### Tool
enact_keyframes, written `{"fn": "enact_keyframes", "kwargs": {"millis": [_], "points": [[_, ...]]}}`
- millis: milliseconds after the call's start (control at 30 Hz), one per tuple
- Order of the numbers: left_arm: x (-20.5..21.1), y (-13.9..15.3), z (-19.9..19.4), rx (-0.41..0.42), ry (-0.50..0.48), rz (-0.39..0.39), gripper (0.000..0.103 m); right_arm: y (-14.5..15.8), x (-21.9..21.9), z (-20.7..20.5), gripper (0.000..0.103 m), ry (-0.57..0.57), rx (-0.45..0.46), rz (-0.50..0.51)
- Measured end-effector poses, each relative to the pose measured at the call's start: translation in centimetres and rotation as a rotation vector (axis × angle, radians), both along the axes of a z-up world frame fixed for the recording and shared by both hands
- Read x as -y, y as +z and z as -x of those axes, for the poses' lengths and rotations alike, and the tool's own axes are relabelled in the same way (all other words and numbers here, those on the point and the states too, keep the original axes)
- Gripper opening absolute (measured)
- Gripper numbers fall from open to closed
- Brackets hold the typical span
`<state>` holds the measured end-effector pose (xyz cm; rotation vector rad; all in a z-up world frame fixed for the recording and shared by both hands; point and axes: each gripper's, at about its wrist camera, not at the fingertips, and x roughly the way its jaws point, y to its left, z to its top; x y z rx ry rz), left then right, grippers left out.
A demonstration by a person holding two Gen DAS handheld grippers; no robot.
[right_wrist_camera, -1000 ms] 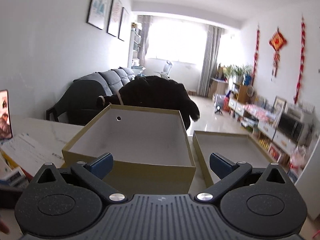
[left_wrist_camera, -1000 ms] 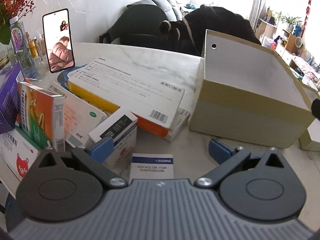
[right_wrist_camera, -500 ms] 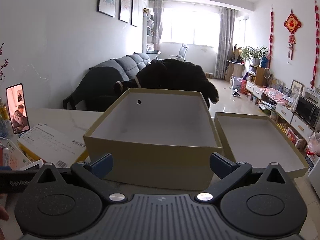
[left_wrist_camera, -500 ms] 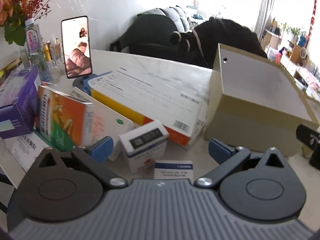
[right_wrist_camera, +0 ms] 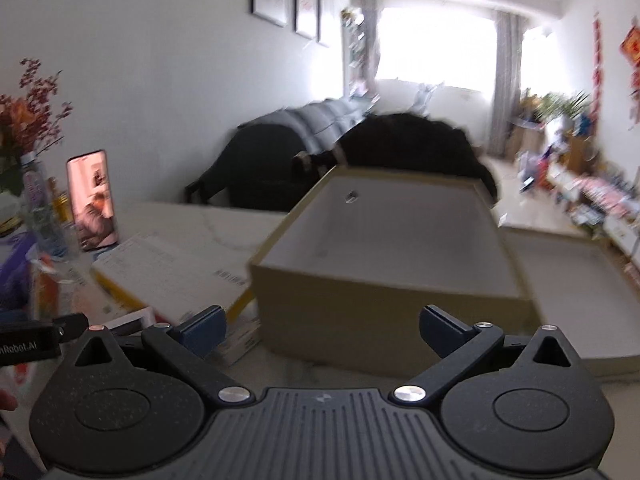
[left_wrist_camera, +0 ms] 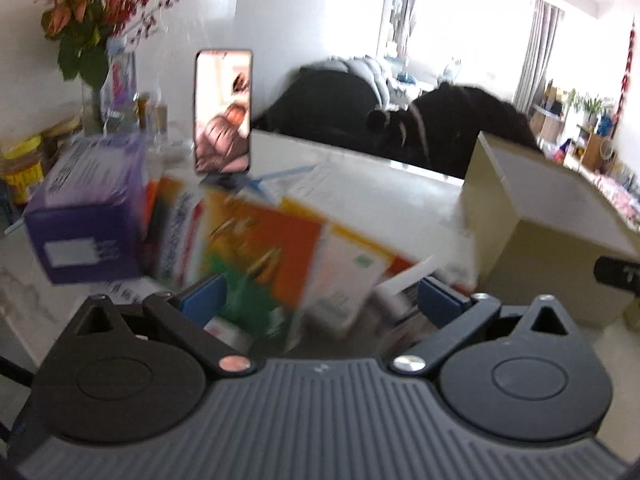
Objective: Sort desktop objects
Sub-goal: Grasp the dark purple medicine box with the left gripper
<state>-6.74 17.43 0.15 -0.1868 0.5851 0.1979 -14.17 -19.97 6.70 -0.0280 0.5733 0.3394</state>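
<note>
Several medicine boxes lie piled on the white marble table. In the left wrist view an orange and green box [left_wrist_camera: 256, 248] stands just ahead of my open left gripper [left_wrist_camera: 320, 300], with a purple box [left_wrist_camera: 86, 208] to its left and a wide white and yellow box [left_wrist_camera: 360, 204] behind. The open tan cardboard box [left_wrist_camera: 552, 248] sits to the right. In the right wrist view my right gripper [right_wrist_camera: 322, 326] is open and holds nothing, low in front of the tan box [right_wrist_camera: 384, 264], its lid [right_wrist_camera: 568, 280] lying to the right. Both views are motion-blurred.
A phone [left_wrist_camera: 223, 110] stands upright at the back of the table beside a flower vase [left_wrist_camera: 94, 52] and bottles. A dark sofa with a black coat [right_wrist_camera: 404, 148] sits beyond the table. The other gripper's body [right_wrist_camera: 32, 342] shows at the left edge.
My left gripper has swung left and closer to the orange and green box. My right gripper has turned left, so the tan box sits further right in its view. Both stay open.
</note>
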Motion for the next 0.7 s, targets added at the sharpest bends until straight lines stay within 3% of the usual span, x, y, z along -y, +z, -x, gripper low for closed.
{"fn": "enact_keyframes", "kwargs": {"millis": [133,267,400,600,700], "points": [[-2.8,-0.3,0.5,-0.041,-0.008,0.063,0.103,-0.7,-0.8,-0.5,0.103,0.114,-0.040,-0.082],[-5.1,0.1,1.5,-0.021,0.052,0.120,0.103,-0.6,-2.2,-0.2,0.103,0.180,-0.046,-0.086],[-6.6,0.6,1.9,-0.054,0.124,0.103,0.103,-0.5,-3.1,-0.5,0.103,0.228,-0.075,-0.135],[-8.5,0.5,3.6,-0.015,0.180,0.076,0.103,-0.8,-3.5,-1.3,0.103,0.272,-0.123,-0.210],[-9.9,0.4,4.1,0.009,0.195,0.140,0.103,-0.9,-4.0,-1.4,0.103,0.293,-0.127,-0.211]]}}
